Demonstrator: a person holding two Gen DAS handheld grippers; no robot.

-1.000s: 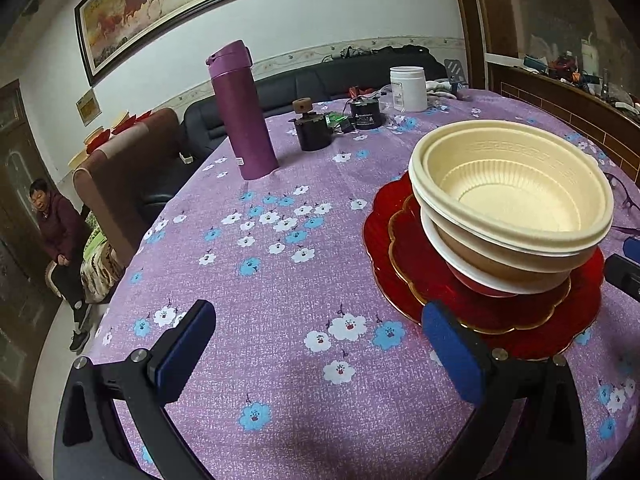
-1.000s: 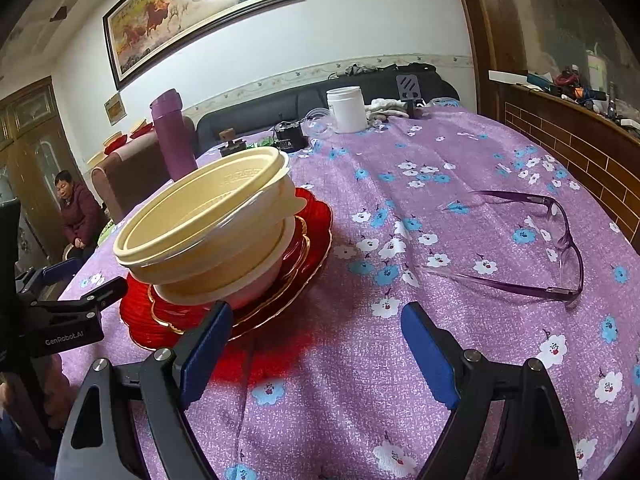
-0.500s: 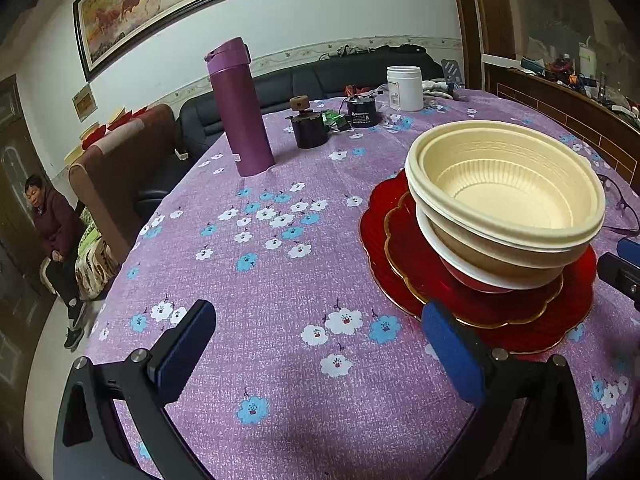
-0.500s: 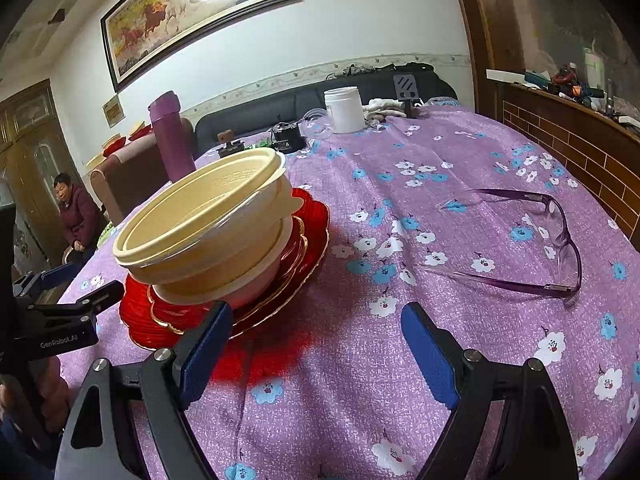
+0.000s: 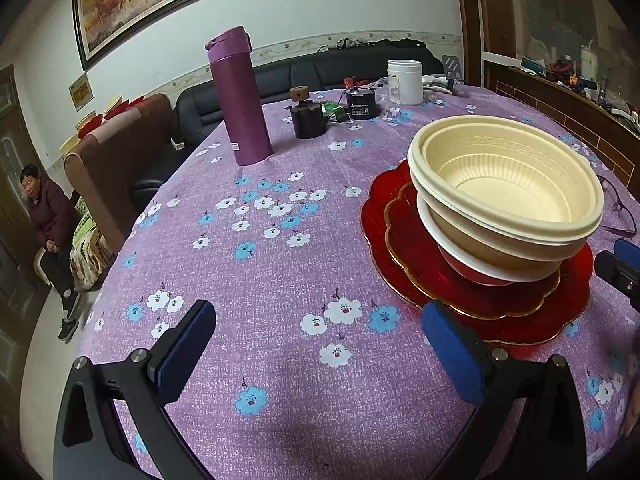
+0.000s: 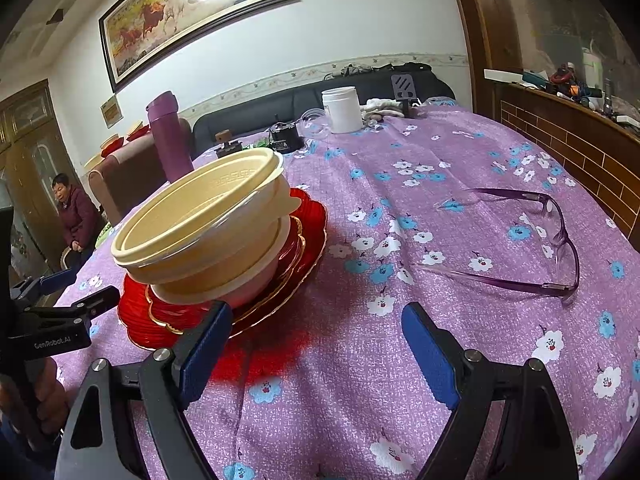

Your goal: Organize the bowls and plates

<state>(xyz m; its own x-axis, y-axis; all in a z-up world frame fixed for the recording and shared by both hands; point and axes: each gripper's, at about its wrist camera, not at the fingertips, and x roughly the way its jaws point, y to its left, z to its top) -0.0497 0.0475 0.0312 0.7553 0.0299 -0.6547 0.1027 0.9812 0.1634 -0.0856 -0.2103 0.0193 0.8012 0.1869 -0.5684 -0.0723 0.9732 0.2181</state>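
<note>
Finishing, seemingly: cream ribbed plastic bowls (image 5: pixel 508 188) nested on scalloped red gold-rimmed plates (image 5: pixel 472 300), mid-table. Left gripper (image 5: pixel 316 354) and right gripper (image 6: pixel 316 350) gaping, empty. Next, likely straightening the tilted stack.

the stacked bowls (image 5: pixel 508 200) are set on stacked plates (image 5: pixel 400 280), tilted. a flask (image 5: pixel 239 96) is stood behind and left of them, a jar (image 5: pixel 405 81) behind. spectacles (image 6: pixel 540 248) are laid right of the plates, all on the table (image 5: pixel 260 280).
</note>
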